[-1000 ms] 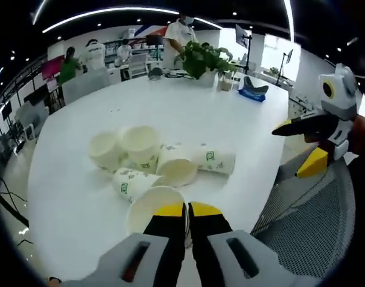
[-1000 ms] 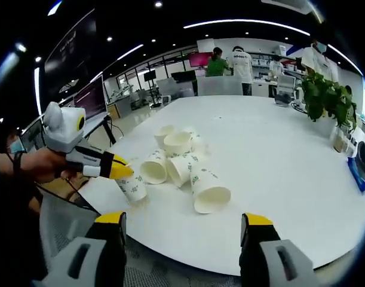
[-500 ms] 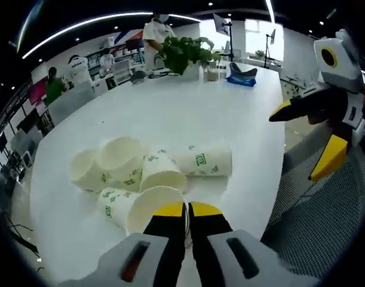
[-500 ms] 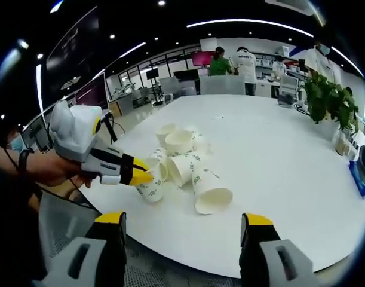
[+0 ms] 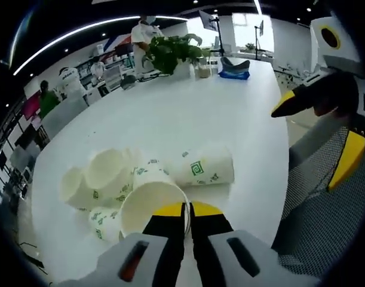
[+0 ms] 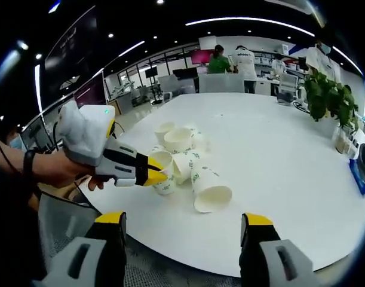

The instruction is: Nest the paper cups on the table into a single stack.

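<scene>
Claw jaws of the left claw [image 5: 186,210] are pressed together on the rim of a paper cup [image 5: 147,206], which is held with its open mouth facing the camera at the near edge of the white bench [image 5: 188,113]. In the right gripper view the same left claw [image 6: 159,176] reaches in from the left, held by a person's hand [image 6: 61,172], its yellow tips at that cup [image 6: 165,173] beside the pile.

Just beyond the gripped cup lies the rest of the pile of cups [image 5: 101,179], most on their sides and touching one another, with green print on their walls. One lying cup [image 5: 203,168] sits at the right of the pile, mouth toward the right.

The right claw [image 6: 182,222] is spread wide with nothing between its jaws, hovering at the near edge of the bench, over a grey mesh chair [image 6: 63,221]. It also shows at the right of the left gripper view [image 5: 316,128], apart from the cups.

Far across the bench stand a potted plant [image 5: 170,51] and a blue object [image 5: 233,67]; people [image 6: 230,60] stand beyond.
</scene>
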